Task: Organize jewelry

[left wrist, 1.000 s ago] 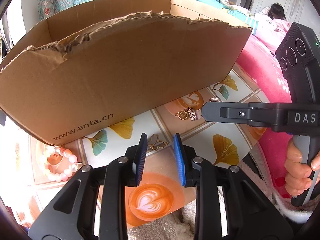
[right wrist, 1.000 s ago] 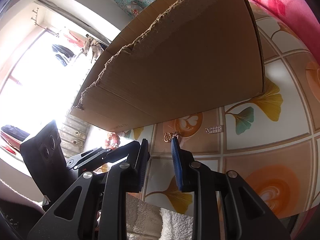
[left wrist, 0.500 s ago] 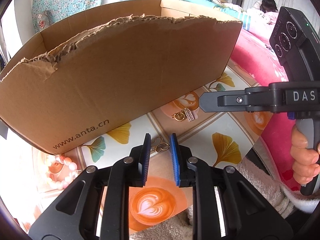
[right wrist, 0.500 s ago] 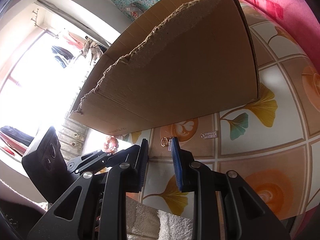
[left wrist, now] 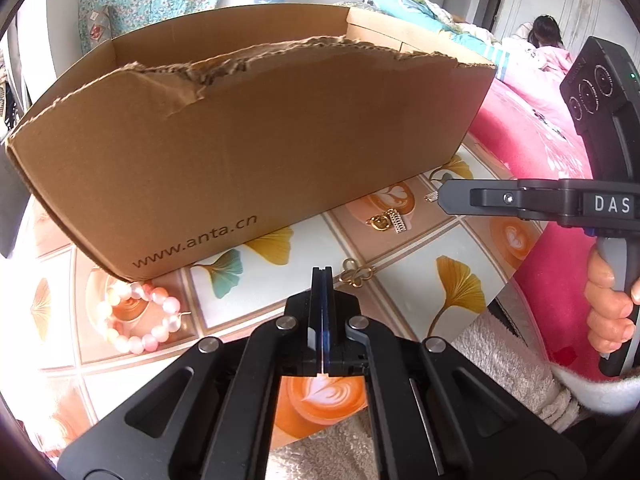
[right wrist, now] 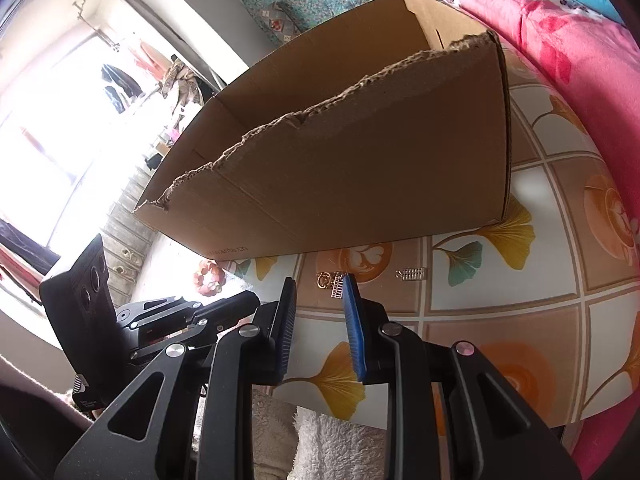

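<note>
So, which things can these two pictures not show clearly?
- Inside of the cardboard box: both wrist views, hidden by its near wall.
- Whether the shut left claw pinches the gold clover piece: left view, its fingers cover the piece's edge.
- Small silver charm: right view, too small for detail.
- Pink bead bracelet: right view, washed out by window glare.

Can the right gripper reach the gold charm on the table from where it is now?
Probably yes. The right gripper is open and points at the gold charm, with only bare table between them. The cardboard box stands behind the charm, not in the way.
</note>
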